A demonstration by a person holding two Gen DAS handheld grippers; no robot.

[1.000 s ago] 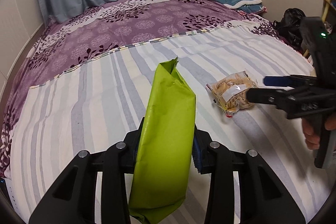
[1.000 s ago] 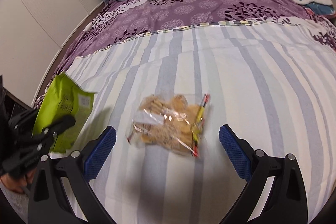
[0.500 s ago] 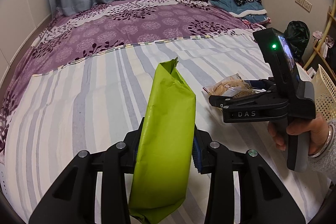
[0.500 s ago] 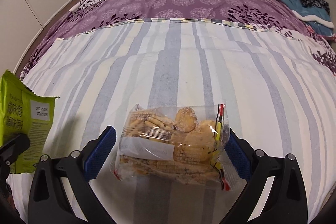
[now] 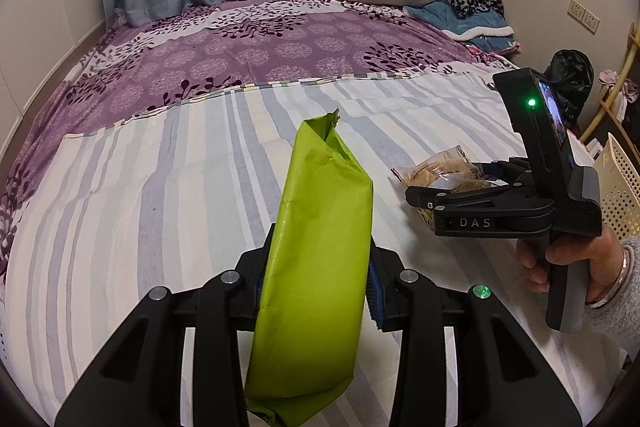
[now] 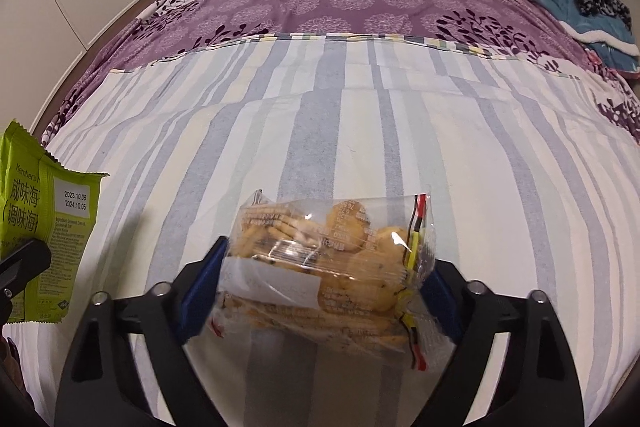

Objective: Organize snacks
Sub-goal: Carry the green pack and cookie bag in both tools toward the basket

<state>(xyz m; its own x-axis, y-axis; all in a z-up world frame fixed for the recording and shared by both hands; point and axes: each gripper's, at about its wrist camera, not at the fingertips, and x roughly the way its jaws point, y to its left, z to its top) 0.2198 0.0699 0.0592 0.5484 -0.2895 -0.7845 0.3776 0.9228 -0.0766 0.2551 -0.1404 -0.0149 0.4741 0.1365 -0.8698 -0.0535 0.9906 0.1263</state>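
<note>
My left jaws clamp the green seaweed packet (image 5: 316,247); my right jaws have just been closing onto the clear biscuit bag (image 6: 332,267) on the bed (image 6: 400,131); squeezing harder could crush biscuits, or slick film slips free

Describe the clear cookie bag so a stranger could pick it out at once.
Start at the bed, on its blue-and-white striped sheet in front of the purple floral cover. The clear cookie bag lies there between the right gripper's blue jaws, which have just been closing on it. Unlike the opaque green snack packet nearby, it is see-through, showing round tan cookies.
</note>
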